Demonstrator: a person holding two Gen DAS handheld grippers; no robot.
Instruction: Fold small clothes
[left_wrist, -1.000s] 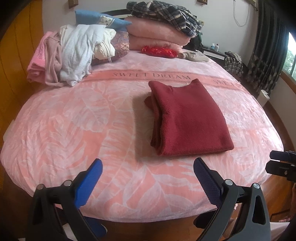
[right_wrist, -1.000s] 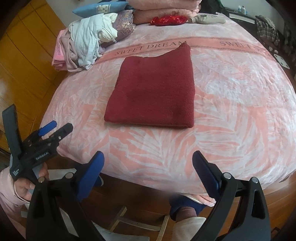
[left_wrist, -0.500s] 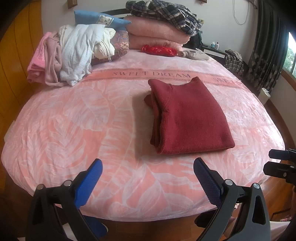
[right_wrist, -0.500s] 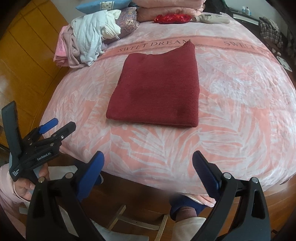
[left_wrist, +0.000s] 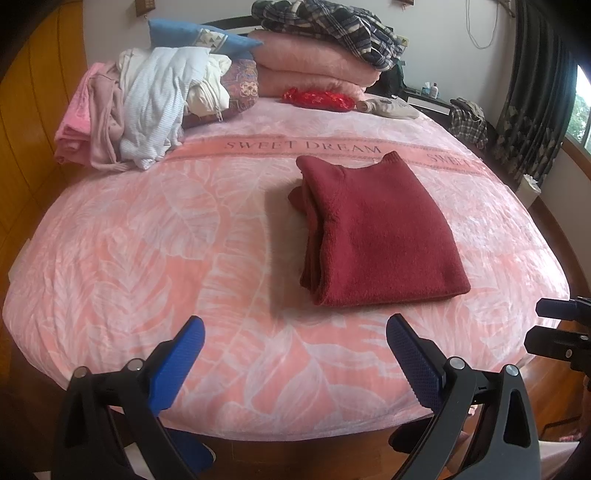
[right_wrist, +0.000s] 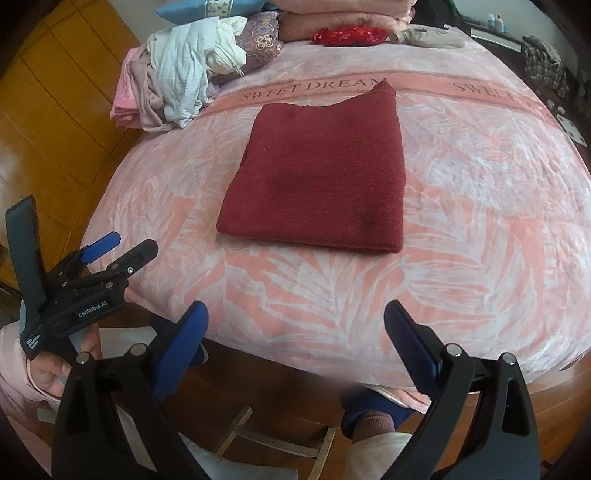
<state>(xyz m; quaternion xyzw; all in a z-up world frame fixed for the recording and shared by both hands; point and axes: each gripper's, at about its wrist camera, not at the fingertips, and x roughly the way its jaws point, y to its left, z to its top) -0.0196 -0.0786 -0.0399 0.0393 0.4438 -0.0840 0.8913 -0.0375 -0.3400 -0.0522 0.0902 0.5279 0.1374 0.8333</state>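
sweater (left_wrist: 376, 236) mid-bed (left_wrist: 147, 258) | clothes pile (left_wrist: 147, 110) behind-left | blankets (left_wrist: 314, 74) behind

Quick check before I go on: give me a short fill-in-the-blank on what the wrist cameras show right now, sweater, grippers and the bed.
1. The dark red sweater lies ____ on the pink bedspread.
2. The left gripper and the right gripper are both ____, holding nothing.
3. The words printed on the bedspread's band read SWEET ____.
4. The heap of unfolded clothes lies on the ____ side of the sweater in both views.

Missing words: folded; open; DREAM; left
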